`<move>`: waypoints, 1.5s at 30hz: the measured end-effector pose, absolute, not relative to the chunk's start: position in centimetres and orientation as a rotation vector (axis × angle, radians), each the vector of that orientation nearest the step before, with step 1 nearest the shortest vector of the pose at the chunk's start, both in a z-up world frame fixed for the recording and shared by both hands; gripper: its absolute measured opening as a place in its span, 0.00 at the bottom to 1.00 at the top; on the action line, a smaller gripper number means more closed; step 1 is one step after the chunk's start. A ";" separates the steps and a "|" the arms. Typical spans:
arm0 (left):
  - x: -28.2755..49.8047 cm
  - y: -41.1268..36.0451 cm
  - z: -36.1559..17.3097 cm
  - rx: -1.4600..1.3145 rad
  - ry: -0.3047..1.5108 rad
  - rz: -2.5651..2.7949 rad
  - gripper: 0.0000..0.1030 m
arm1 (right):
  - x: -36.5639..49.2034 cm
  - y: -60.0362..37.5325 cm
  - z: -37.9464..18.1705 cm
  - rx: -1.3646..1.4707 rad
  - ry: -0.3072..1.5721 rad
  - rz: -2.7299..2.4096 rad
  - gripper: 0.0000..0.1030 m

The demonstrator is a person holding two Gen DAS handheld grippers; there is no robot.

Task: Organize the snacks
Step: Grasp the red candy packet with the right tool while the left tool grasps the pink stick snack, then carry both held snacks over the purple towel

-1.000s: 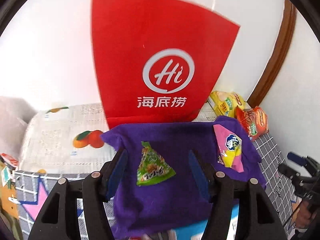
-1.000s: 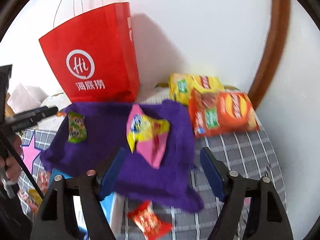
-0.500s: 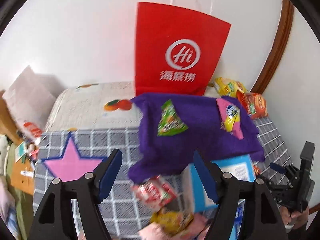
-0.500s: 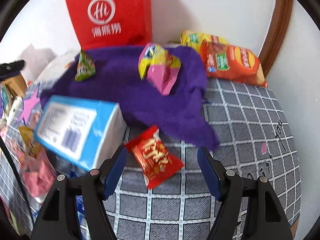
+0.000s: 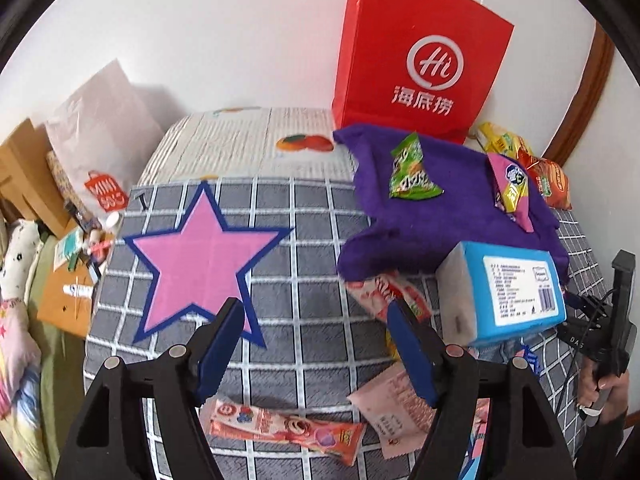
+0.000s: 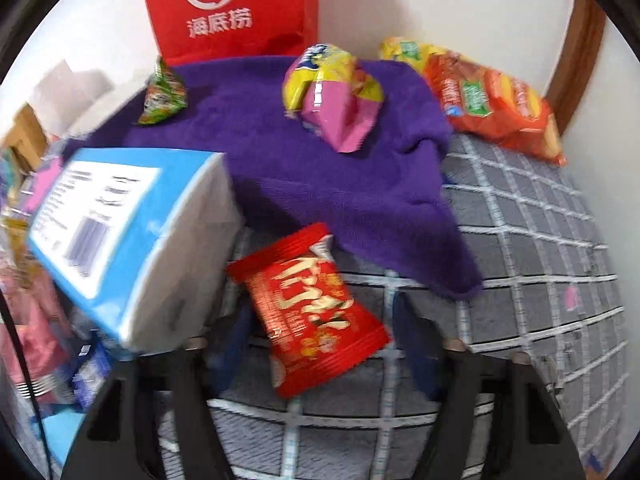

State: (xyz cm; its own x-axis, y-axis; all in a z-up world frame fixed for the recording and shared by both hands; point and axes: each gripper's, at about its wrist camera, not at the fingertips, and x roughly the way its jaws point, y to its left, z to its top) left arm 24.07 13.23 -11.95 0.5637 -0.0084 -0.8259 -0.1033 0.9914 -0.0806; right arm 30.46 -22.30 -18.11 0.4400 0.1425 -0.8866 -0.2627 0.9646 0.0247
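You are in a home bedroom: a bed (image 5: 320, 216) with a grey checked, pink-star cover stands against a white wall. Shopping bags (image 5: 100, 128) and clutter crowd the floor beside it.

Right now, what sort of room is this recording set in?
Probably a bedroom: snacks lie on a bed with a grey checked cover, patterned bedding is heaped on the left, and shopping bags lean against the wall.

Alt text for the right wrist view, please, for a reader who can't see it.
The right gripper is closing around a red snack packet lying on a grey checked bedcover. Behind it a purple cloth carries a green packet and a pink-and-yellow packet; a blue box stands left.
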 end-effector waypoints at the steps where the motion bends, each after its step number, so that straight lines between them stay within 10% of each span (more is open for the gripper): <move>1: 23.9 13.2 -12.2 -0.128 0.976 0.052 0.70 | 30.3 -22.3 -17.9 -0.133 1.078 0.249 0.52; 29: 19.0 14.0 -19.0 -0.262 1.076 0.073 0.68 | 21.5 -22.6 -10.2 -0.143 0.957 0.146 0.52; 33: 19.8 14.0 -19.5 -0.247 1.084 0.095 0.37 | 21.5 -22.7 -10.7 -0.143 0.976 0.138 0.52; 45: 18.9 13.9 -15.6 -0.215 0.984 0.034 0.19 | 21.5 -22.8 -9.0 -0.128 0.948 0.121 0.52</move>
State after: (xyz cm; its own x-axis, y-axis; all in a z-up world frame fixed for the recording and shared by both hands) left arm 18.88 13.94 -15.59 0.5547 -0.0688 -0.8292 -0.1254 0.9783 -0.1651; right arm 21.48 -22.84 -9.04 0.5778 0.0466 -0.8148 -0.1592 0.9856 -0.0566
